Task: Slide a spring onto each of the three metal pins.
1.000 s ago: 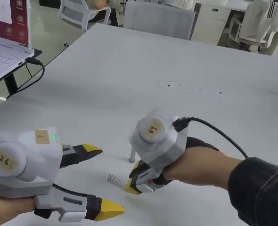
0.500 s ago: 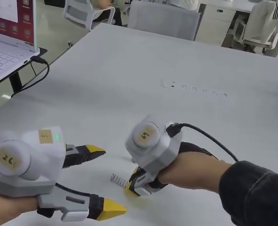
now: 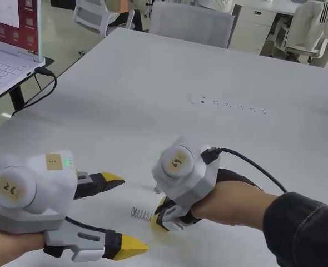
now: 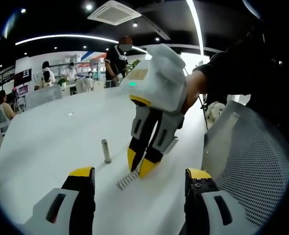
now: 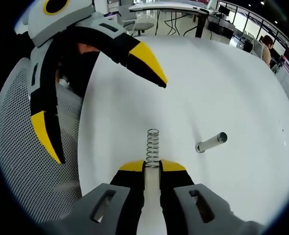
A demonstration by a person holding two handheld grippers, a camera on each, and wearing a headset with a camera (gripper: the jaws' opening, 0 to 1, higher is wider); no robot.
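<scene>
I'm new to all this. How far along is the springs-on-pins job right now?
Done: nothing that I can see; the short silver metal pin stands bare on the white table. In hand: the right gripper is shut on one end of a thin coiled wire spring, close by the pin, while the left gripper is open and holds nothing. Left: slide that spring onto the pin.

A round cap (image 3: 13,189) on the left hand-held gripper (image 3: 132,212) reads "26".
</scene>
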